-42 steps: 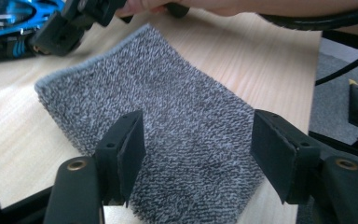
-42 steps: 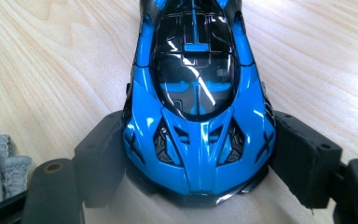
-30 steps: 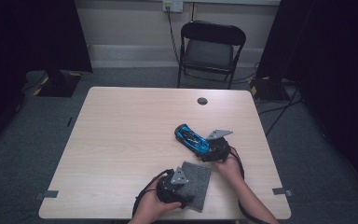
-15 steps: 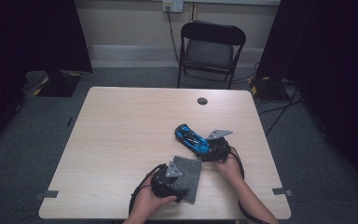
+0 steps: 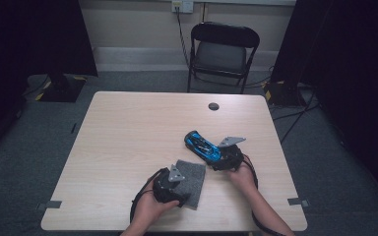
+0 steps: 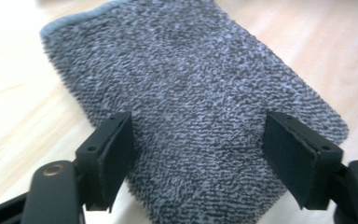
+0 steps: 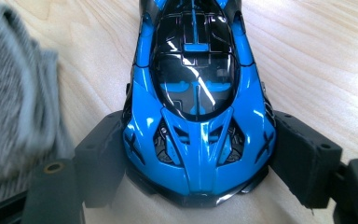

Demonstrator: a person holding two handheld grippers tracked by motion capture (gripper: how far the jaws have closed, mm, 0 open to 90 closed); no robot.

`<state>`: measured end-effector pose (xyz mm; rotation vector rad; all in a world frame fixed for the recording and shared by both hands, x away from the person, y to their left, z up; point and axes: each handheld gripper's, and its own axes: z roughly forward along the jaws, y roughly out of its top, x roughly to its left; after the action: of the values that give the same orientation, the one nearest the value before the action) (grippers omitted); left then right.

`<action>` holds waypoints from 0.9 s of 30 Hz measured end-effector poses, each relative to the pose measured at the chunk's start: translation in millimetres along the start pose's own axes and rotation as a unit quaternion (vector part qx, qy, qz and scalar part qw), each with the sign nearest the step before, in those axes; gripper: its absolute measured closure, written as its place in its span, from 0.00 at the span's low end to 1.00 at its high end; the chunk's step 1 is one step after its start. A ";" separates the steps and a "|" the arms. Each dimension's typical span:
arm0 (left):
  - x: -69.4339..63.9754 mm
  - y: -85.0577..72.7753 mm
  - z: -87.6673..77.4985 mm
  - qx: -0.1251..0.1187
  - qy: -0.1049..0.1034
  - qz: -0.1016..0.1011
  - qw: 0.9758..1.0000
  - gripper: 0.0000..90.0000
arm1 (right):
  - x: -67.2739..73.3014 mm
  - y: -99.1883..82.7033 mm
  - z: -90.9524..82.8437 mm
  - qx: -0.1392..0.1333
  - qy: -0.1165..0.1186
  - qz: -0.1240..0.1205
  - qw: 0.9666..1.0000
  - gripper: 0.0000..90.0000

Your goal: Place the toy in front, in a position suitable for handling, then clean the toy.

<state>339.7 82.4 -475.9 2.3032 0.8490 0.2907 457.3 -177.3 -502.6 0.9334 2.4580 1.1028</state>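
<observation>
A grey terry cloth [image 5: 194, 177] lies flat on the table near the front edge. My left gripper [image 5: 177, 184] hovers over the cloth's near end. In the left gripper view the cloth [image 6: 191, 88] spreads out under the left gripper [image 6: 198, 135]. Its jaws have just been opening and now stand wide apart, pressing on nothing. A blue and black toy car [image 5: 202, 145] sits to the right of the cloth. My right gripper [image 5: 224, 157] is shut on the car's near end. In the right gripper view the pads of the right gripper [image 7: 198, 144] press both flanks of the car [image 7: 196, 79].
The wooden table [image 5: 128, 132] has bare room to the left and far side. A small black disc [image 5: 213, 106] lies near its far edge. A black folding chair [image 5: 224, 49] stands behind the table. The cloth's edge [image 7: 14, 93] lies just left of the car.
My left gripper has shifted left, and the cloth under it has shifted with it. The right gripper and the car have stayed where they were.
</observation>
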 end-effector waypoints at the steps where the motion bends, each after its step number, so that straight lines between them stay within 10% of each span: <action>1: 0.5 -0.7 -1.0 -0.010 0.007 -0.012 1.000 0.24 | 0.0 0.0 0.0 0.000 0.000 0.000 1.000 0.27; 13: -3.8 -4.8 7.1 -0.030 -0.026 -0.048 0.998 0.26 | 0.0 0.0 0.0 0.000 0.000 0.000 1.000 0.27; 27: -8.4 -5.4 10.7 -0.020 0.007 -0.018 1.000 0.35 | 0.1 -0.1 0.0 0.000 0.000 0.000 1.000 0.27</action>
<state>334.9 74.7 -487.3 2.2485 0.8823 0.3057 457.2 -177.3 -502.6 0.9331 2.4577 1.1021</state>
